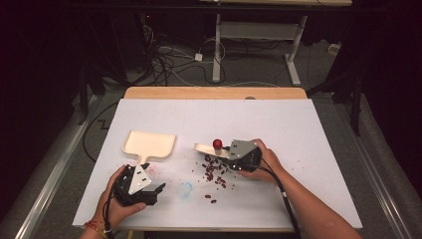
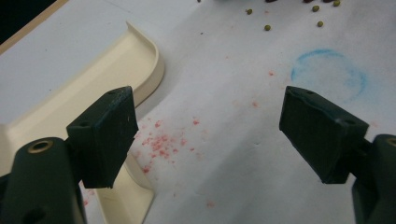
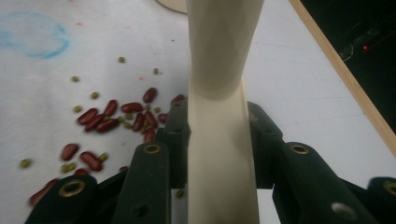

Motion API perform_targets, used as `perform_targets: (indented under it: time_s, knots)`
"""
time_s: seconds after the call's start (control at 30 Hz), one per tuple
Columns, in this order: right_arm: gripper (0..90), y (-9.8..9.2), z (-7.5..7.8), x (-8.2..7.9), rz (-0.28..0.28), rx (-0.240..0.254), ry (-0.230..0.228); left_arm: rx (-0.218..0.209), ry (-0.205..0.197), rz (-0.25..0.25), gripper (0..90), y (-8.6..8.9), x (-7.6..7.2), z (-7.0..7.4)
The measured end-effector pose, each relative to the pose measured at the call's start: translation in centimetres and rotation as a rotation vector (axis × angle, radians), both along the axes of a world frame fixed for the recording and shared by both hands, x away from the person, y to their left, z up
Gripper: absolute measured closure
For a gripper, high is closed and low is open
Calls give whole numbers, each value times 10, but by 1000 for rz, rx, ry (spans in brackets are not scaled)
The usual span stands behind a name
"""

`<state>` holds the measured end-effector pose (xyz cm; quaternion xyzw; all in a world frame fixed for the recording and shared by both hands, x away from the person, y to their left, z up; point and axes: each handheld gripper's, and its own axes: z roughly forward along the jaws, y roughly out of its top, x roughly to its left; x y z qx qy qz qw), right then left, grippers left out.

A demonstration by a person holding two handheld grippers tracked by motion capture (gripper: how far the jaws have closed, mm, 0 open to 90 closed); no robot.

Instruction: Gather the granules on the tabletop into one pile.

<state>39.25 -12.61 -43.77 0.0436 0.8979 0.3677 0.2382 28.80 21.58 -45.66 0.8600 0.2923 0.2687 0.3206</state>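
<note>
Right claw (image 1: pixel 230 150) is clamped on the handle of a cream brush-like tool (image 1: pixel 209 148); the right gripper view looks straight along that handle (image 3: pixel 223 154), pinched between the two black jaws, with its far end flaring out of frame. From the high view the same tool reads as a short pale paddle lying level above the tabletop (image 1: pixel 298 149), with a red knob (image 1: pixel 217 144) showing on it just ahead of the claw, something the gripper view does not catch.

Red beans (image 1: pixel 214 172) lie scattered just below the right claw in the high view. The right gripper view adds what the overhead one is too coarse to show: small green beans (image 3: pixel 95 95) mixed among the red ones (image 3: pixel 112 119).

Left claw (image 1: pixel 154 191) rests near the front edge of the tabletop with its jaws spread wide and nothing between them. Its own view shows the cream dustpan (image 2: pixel 93 79) just beside the left jaw, a dusting of red specks (image 2: pixel 161 140) on the white sheet, and a faint blue ring (image 2: pixel 329 74) ahead of the right jaw. In the high view the dustpan (image 1: pixel 148 144) sits left of centre, well apart from the beans.
</note>
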Motion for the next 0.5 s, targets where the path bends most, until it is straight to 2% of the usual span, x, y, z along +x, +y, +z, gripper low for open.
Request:
perform_targets:
  time_s: [0.13,0.23,0.5]
  knots:
    - [670,-8,1,-13,33,20,15,0,1,-1,182,-1,0,0]
    - [671,-11,4,-17,30,28,9,6,1,-4,182,-1,0,0]
    - [672,-13,18,-5,-18,77,-17,0,3,-3,182,-1,2,0]
